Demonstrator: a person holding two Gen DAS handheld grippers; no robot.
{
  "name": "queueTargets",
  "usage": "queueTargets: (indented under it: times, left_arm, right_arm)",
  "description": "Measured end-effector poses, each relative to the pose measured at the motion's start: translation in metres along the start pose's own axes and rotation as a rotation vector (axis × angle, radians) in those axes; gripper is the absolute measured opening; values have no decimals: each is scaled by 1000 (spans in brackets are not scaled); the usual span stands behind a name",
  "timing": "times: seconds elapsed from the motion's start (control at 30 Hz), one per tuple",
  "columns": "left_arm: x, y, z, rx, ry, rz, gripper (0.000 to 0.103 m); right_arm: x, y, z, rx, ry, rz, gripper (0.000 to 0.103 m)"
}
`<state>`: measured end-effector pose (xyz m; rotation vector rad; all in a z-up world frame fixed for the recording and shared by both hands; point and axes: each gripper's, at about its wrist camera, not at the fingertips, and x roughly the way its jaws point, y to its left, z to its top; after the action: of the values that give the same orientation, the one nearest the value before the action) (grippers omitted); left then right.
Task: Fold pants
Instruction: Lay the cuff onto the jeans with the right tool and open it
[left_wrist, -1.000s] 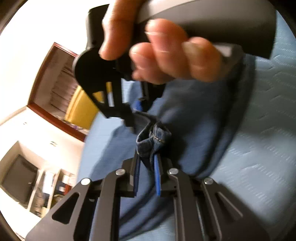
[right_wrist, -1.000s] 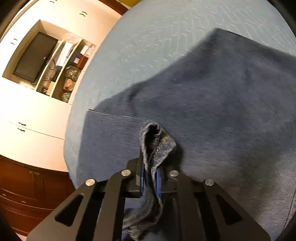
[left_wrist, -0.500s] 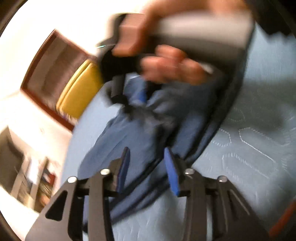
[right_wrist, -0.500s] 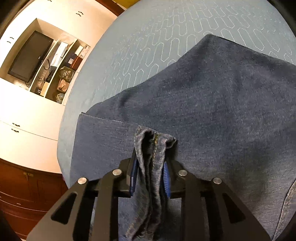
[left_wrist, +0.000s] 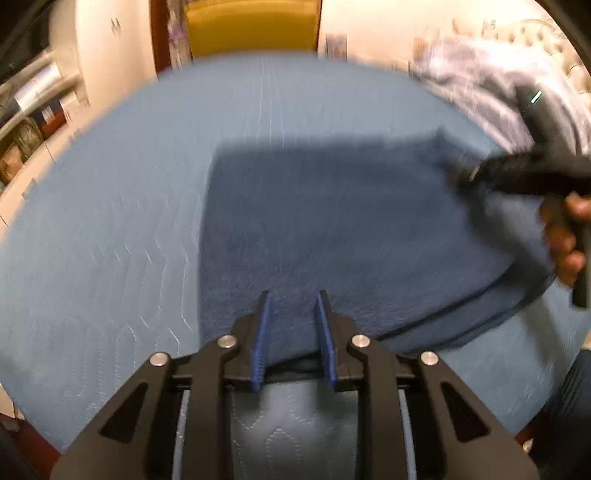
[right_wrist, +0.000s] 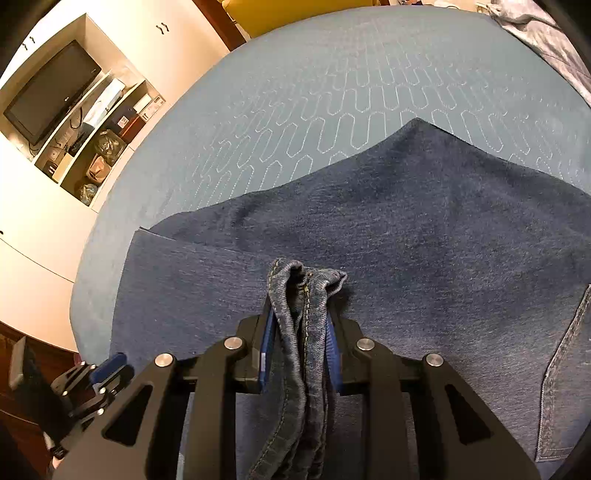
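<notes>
Dark blue jeans (left_wrist: 332, 221) lie folded flat on a light blue quilted bed cover (left_wrist: 110, 221). My left gripper (left_wrist: 291, 299) hovers open over the jeans' near edge with nothing between its fingers. Far right in the left wrist view, a hand (left_wrist: 565, 240) holds the blurred right gripper (left_wrist: 469, 173) at the jeans' far corner. In the right wrist view my right gripper (right_wrist: 299, 306) stands open. A bunched hem (right_wrist: 306, 280) still rests loosely between its pads, above the flat jeans (right_wrist: 406, 229). A back pocket (right_wrist: 565, 369) shows at right.
A wall unit with a TV (right_wrist: 51, 92) and cluttered shelves (right_wrist: 99, 140) stands left of the bed. Crumpled lilac bedding (left_wrist: 480, 85) lies at the far right corner. Something yellow (left_wrist: 251, 26) stands beyond the far edge. Bare bed cover (right_wrist: 332, 92) stretches past the jeans.
My left gripper let go of the hem, opened and drew back to the near edge. My right gripper's fingers spread apart around the hem, and the jeans settled flat.
</notes>
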<state>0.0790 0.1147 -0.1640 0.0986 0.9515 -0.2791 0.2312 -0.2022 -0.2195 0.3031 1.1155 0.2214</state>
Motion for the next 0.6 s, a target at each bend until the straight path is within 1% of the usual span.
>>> queueTargets:
  times: [0.03, 0.1, 0.13, 0.2, 0.23, 0.27, 0.33, 0.4, 0.43, 0.47, 0.53, 0.57, 0.6]
  left_arm:
    - [-1, -4, 3, 15, -18, 3, 23]
    - [-3, -8, 3, 52, -17, 57, 23]
    - [-5, -10, 2, 56, -24, 65, 23]
    - [-18, -10, 13, 40, -81, 30, 31]
    - [-22, -7, 23, 23, -125, 9, 42]
    - [-22, -2, 34, 10, -138, 12, 45]
    - [-14, 8, 56, -25, -138, 34, 45]
    - [1, 18, 83, -40, -98, 40, 40]
    - [9, 22, 93, -49, -83, 27, 30]
    - [21, 28, 106, -70, -58, -7, 25]
    - [38, 39, 120, -103, -20, -44, 20]
    - [52, 44, 127, -118, 6, -46, 20]
    - [67, 45, 131, -112, 32, -47, 20]
  right_arm:
    - [1, 2, -1, -5, -4, -9, 26]
    - [2, 2, -3, -15, -17, -39, 27]
    - [3, 3, -3, -20, -22, -48, 28]
    - [3, 3, -5, -32, -29, -62, 29]
    - [3, 3, -6, -37, -32, -68, 30]
    - [4, 3, -6, -42, -34, -73, 30]
    - [4, 4, -7, -47, -41, -82, 30]
    - [3, 3, -7, -49, -44, -83, 31]
    - [3, 2, -7, -51, -45, -84, 31]
    - [3, 2, -8, -54, -47, -87, 32]
    - [3, 2, -9, -60, -52, -92, 33]
    - [3, 1, -9, -62, -54, -93, 33]
    - [4, 1, -9, -64, -55, -96, 33]
